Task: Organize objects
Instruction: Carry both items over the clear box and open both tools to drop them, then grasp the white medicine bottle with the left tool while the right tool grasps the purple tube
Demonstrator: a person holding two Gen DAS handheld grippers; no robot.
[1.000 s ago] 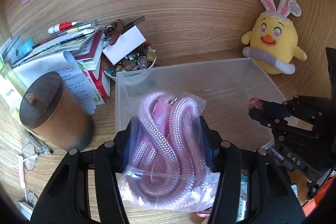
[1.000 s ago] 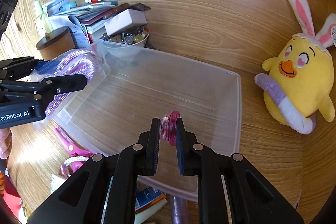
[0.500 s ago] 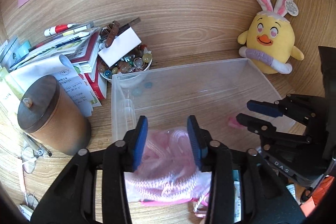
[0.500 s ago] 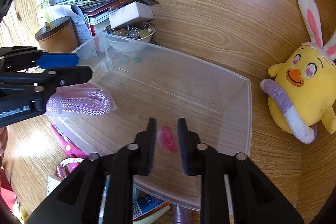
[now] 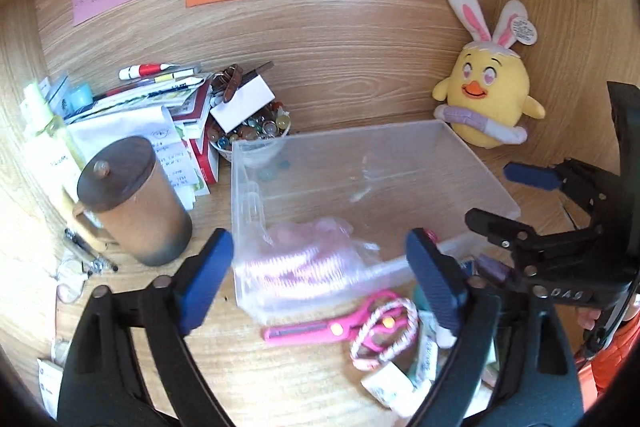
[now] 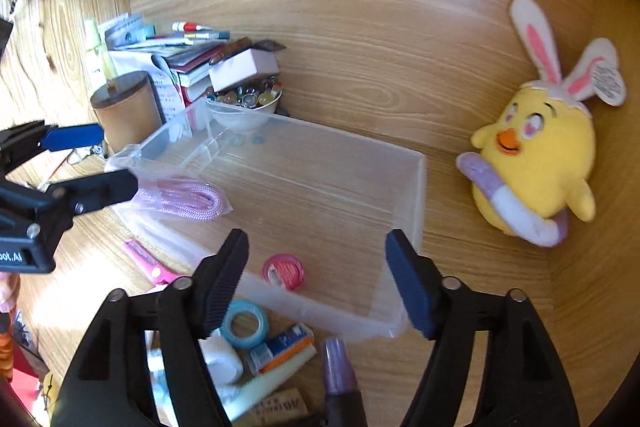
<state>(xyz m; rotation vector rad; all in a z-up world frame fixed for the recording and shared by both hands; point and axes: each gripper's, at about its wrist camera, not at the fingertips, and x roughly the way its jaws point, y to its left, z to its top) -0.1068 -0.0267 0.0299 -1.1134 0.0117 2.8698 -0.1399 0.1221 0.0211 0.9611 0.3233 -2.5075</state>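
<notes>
We are looking down at the desk (image 5: 248,367), and the clear bin (image 6: 418,195) is sitting in the middle of it, its back corner near the bowl of marbles (image 6: 246,107). To the right, the plush chick (image 6: 536,163) is leaning by the wall, apart from the bin. On the left, the brown canister (image 5: 132,203) is standing upright in front of the stack of books (image 5: 160,107).

Our left gripper (image 5: 320,279) is hovering over the near left corner of the bin, jaws spread wide and holding nothing. Below it, the bagged pink rope (image 6: 180,197) is lying inside the bin against the left wall; in the left view it is showing blurred through the plastic. Our right gripper (image 6: 316,283) is hanging over the near edge of the bin, jaws also wide apart and empty. Between its fingers we are seeing the small pink tin (image 6: 283,271) lying flat on the bin floor, close to the front wall.

Outside the bin, along its front, the pink scissors (image 5: 332,325) are lying on the desk with a pink-and-white cord (image 5: 384,335) looped just beside the handles. Further right, the blue tape roll (image 6: 245,323) is resting near a purple bottle (image 6: 340,375) and a few small packets we cannot make out.
</notes>
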